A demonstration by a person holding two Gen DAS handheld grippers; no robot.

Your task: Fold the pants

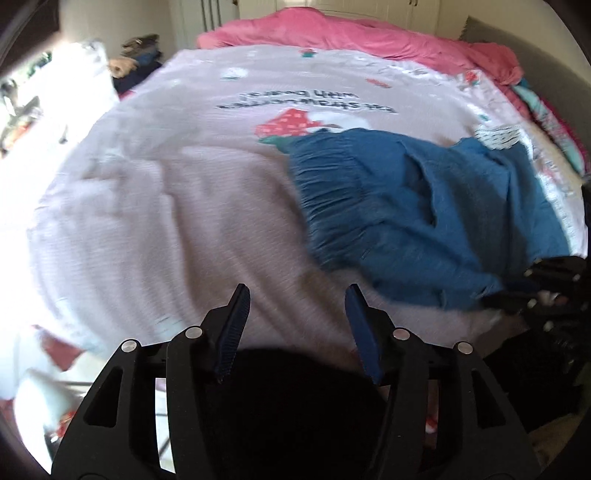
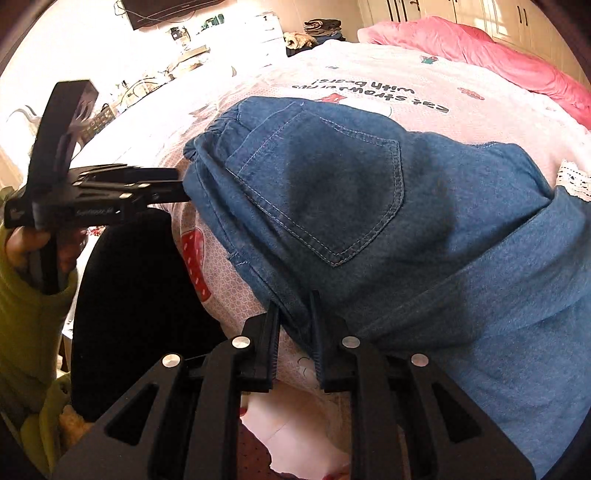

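Blue denim pants lie on a pale pink printed bedspread, elastic waistband to the left and a white lace cuff at the far right. In the right wrist view a back pocket of the pants faces up. My right gripper is shut on a fold at the pants' near edge. In the left wrist view my left gripper stands open over bare bedspread, left of the pants, with nothing between its fingers. From the right wrist view the left gripper has its tips right at the waistband's end.
A crumpled pink duvet lies along the far side of the bed. Piled clothes sit beyond the far left corner. A hand in a green sleeve holds the left gripper. A dark rounded shape is at the bed's near edge.
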